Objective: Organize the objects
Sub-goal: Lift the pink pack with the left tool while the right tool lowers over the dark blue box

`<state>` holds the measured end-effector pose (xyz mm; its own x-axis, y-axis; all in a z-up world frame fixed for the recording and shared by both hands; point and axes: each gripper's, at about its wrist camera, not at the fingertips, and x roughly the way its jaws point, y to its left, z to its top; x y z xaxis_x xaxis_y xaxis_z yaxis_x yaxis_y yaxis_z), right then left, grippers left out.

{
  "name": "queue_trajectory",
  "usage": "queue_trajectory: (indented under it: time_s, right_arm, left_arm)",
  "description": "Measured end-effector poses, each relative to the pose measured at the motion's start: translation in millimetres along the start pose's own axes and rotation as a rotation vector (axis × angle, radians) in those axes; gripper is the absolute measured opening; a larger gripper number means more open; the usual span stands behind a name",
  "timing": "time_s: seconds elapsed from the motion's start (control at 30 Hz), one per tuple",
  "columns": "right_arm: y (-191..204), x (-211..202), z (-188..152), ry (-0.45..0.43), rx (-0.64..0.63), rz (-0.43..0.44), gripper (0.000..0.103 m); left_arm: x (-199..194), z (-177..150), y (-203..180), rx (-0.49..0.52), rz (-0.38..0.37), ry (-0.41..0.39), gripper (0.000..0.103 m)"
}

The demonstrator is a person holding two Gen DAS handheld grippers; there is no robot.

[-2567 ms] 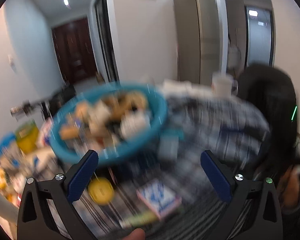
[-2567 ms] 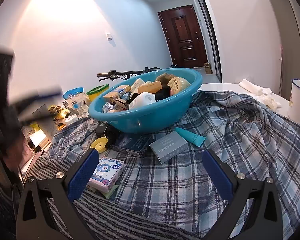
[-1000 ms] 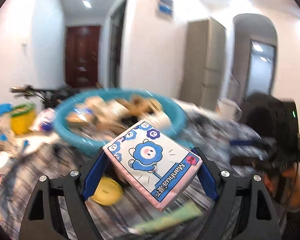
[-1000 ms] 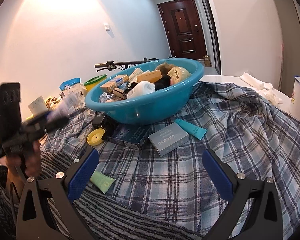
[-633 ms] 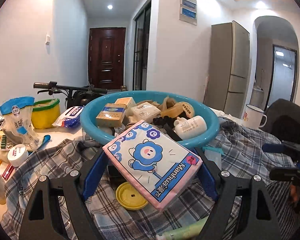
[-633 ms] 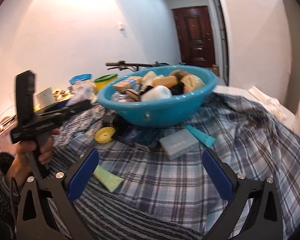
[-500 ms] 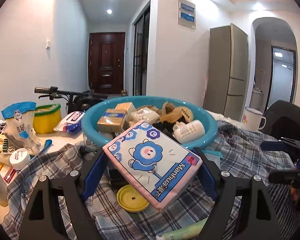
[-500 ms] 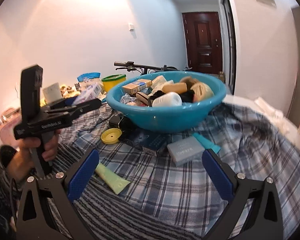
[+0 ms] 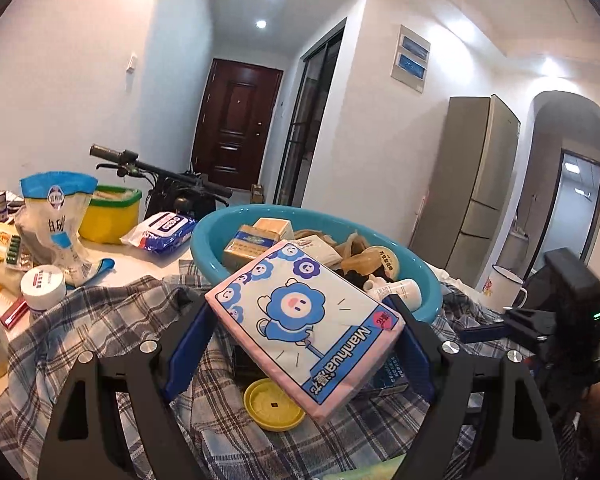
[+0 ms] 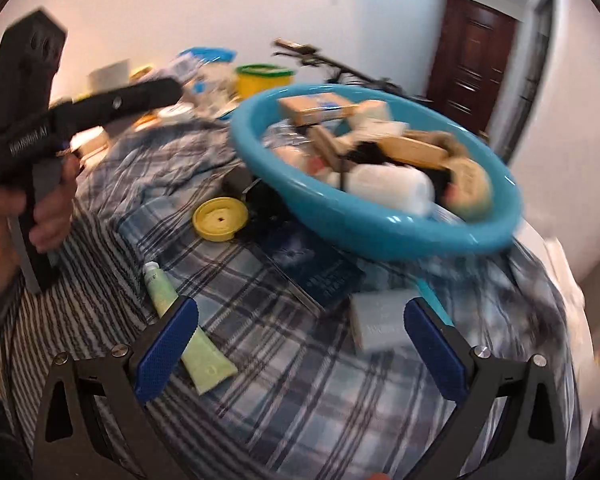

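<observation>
Left tool [image 9: 300,336] grips tissue pack [image 9: 303,322] above the cloth, in front of basin [image 9: 430,276]; long axis diagonal, upper-left to lower-right, tilted. Right tool [image 10: 300,344] wide, holds nothing.

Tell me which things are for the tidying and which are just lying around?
For the tidying:
tissue pack held in the left tongs
blue basin
green tube
yellow lid
grey box

Lying around:
mug
yellow tub
bicycle handlebar
</observation>
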<state>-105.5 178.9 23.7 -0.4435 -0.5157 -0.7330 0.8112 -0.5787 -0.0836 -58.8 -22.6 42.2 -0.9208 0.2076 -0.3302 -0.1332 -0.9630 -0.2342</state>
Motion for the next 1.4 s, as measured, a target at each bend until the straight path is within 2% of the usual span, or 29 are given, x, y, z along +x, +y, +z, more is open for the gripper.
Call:
queue_trajectory:
  time_s: [0.17,0.37,0.4,0.53,0.57,0.83,1.03,1.23,1.27,1.3,1.4]
  right_arm:
    - [-9.8,37.7,5.0,0.05,-0.05,0.05,0.102]
    - [-31.3,66.1,0.4,0.078,-0.011,0.113,0.089]
    - [-33.8,68.9,-1.1,0.078,-0.006,0.125,0.081]
    - [-33.2,71.3,-5.3,0.068,-0.028,0.134,0.073]
    - [-32.3,69.5,-6.2,0.068,-0.04,0.122,0.067]
    - [-18.6,26.4,-10.6,-0.001,-0.089,0.084,0.061]
    - [-8.7,-21.2,-4.2,-0.072,-0.09,0.034,0.058]
    - [7.7,-56.1,4.8,-0.108,-0.125,-0.013,0.051]
    - [8.8,-58.7,7.7,-0.11,-0.126,-0.01,0.034]
    - [9.9,-60.5,8.8,-0.109,-0.122,-0.012,0.023]
    - [9.3,-58.9,10.9,-0.109,-0.115,-0.018,0.023]
  left_arm:
    - [3.5,-1.2,1.4,-0.007,0.005,0.016,0.085]
    - [8.3,-2.3,-0.1,-0.002,0.001,0.033,0.085]
    - [9.3,-2.7,-0.5,0.001,0.004,0.036,0.085]
    - [13.6,-4.8,-1.6,0.009,0.002,0.054,0.085]
    - [14.1,-5.0,-1.7,0.01,0.001,0.055,0.085]
    - [14.8,-4.2,1.2,-0.012,0.0,0.059,0.085]
    - [13.8,-3.4,5.1,-0.033,0.001,0.056,0.085]
    - [12.2,-2.5,8.1,-0.05,-0.002,0.054,0.085]
    - [11.8,-2.3,8.8,-0.054,-0.001,0.052,0.085]
    - [11.6,-2.0,9.5,-0.057,-0.001,0.052,0.085]
    - [11.7,-1.9,11.0,-0.067,-0.003,0.056,0.085]
